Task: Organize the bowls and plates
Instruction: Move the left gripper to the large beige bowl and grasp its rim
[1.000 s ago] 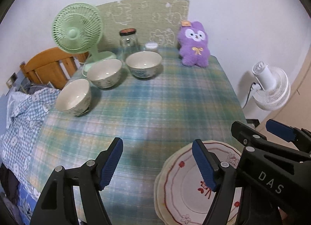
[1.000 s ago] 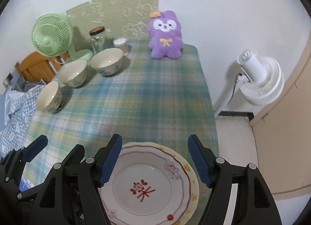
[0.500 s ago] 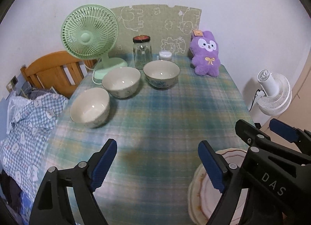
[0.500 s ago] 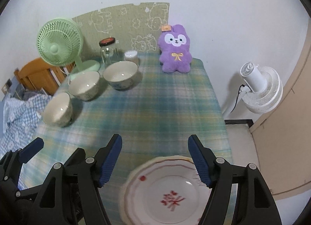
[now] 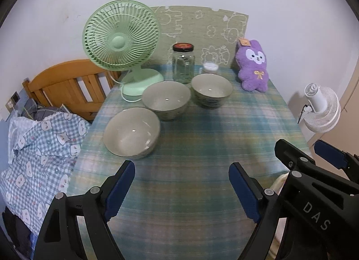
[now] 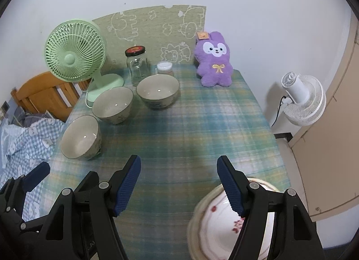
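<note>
Three pale ceramic bowls stand on the plaid tablecloth: a near one, a middle one and a far one. In the right wrist view they are the near bowl, the middle bowl and the far bowl. A stack of red-patterned plates lies at the near right corner, partly under the right finger. In the left wrist view only a plate rim shows. My left gripper hangs open over bare cloth, just short of the near bowl. My right gripper is open and holds nothing.
At the table's far end are a green desk fan, a glass jar with a dark lid, a small white-lidded jar and a purple plush rabbit. A wooden chair and checked fabric lie left. A white floor fan stands right.
Both grippers have shifted left, away from the plates and toward the bowls. The plates have slid to the lower right of both views. The left jaws stand a little wider.
</note>
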The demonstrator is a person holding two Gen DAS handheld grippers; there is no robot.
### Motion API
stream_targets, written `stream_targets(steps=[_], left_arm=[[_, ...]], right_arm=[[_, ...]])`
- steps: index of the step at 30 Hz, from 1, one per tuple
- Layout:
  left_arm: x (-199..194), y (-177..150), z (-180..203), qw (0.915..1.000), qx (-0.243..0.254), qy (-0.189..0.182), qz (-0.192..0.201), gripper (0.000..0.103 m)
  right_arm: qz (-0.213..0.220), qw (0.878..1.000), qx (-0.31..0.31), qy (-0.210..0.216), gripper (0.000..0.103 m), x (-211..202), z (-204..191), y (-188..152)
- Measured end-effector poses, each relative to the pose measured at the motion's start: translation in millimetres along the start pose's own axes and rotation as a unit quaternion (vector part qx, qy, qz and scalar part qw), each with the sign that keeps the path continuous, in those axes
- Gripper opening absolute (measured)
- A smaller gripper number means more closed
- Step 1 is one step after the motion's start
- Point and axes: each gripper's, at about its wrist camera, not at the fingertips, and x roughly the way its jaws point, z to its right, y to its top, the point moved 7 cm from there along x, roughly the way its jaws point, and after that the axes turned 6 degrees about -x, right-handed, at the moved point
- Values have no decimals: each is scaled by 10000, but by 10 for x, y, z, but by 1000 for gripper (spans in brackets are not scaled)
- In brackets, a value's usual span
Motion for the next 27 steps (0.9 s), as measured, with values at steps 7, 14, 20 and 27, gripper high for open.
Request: stream_targets(steps=[7, 14, 20, 27], left_arm=[[122, 83, -310, 9999, 75, -62, -42, 87], [270, 189, -585, 10000, 7, 75, 44, 87], [478, 256, -741, 10000, -95, 19, -10, 85], [731, 320, -939, 9998, -93, 128, -122, 77]], right_arm=[[-15, 9999, 100, -19, 73, 84, -321, 34], [211, 9994, 154, 244, 73, 194, -609, 118], [229, 9994, 191, 182, 73, 379, -790, 218], [35, 9996, 215, 163, 73, 688, -971, 290]])
